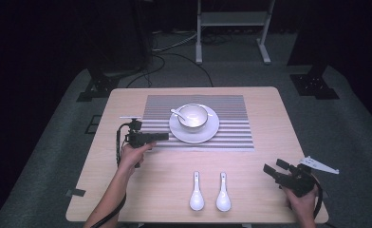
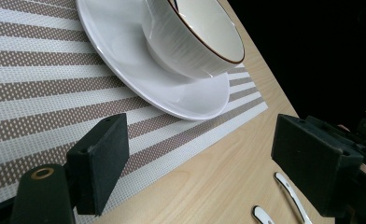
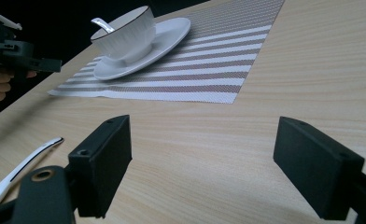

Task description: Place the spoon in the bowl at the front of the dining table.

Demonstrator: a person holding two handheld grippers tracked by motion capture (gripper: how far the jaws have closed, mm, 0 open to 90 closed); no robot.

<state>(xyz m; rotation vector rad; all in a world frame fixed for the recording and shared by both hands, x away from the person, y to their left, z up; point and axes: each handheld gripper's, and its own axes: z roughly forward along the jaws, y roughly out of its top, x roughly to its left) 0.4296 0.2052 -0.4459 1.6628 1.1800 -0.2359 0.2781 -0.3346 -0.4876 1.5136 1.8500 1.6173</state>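
Plate (image 1: 194, 131) sits mid-table on the striped placemat (image 1: 231, 124), bowl (image 1: 192, 116) centred on it, so the set reads as one place setting. Table (image 1: 265, 156) is light wood; placemat covers its far middle. One spoon (image 1: 178, 113) leans inside the bowl, handle over the rim toward the left. Two more white spoons (image 1: 197, 193) (image 1: 223, 192) lie side by side near the front edge, handles pointing away from the person, likely staged for pickup.

Left gripper (image 1: 161, 137) hovers just beside the plate's left rim, aimed level at it, jaws apart, nothing between them; the left gripper view looks straight at the plate edge, which suggests a rim grab is next. Right gripper (image 1: 275, 168) waits near the front right corner, well apart from the spoons, jaws apart and empty.
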